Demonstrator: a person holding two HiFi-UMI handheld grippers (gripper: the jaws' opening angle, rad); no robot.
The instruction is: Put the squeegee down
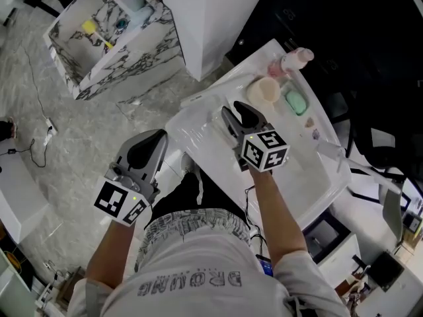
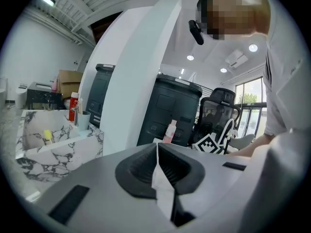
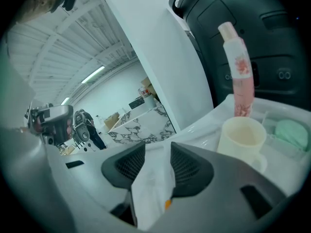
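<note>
My right gripper [image 1: 239,114] hangs over the white sink counter [image 1: 198,121]. Its jaws stand open, and only the white surface shows in the gap in the right gripper view [image 3: 158,147]. I cannot make out a squeegee in any view; the counter right under this gripper is hidden. My left gripper [image 1: 149,147] is off the counter's left edge, above the floor. Its jaws are shut tip to tip with nothing in them [image 2: 156,144].
A cream cup [image 1: 264,90], a pink bottle [image 1: 294,61] and a green soap [image 1: 295,101] sit at the counter's far end. A white pillar [image 1: 211,12] rises behind it. A marble-patterned stand [image 1: 112,51] is at the upper left, dark furniture to the right.
</note>
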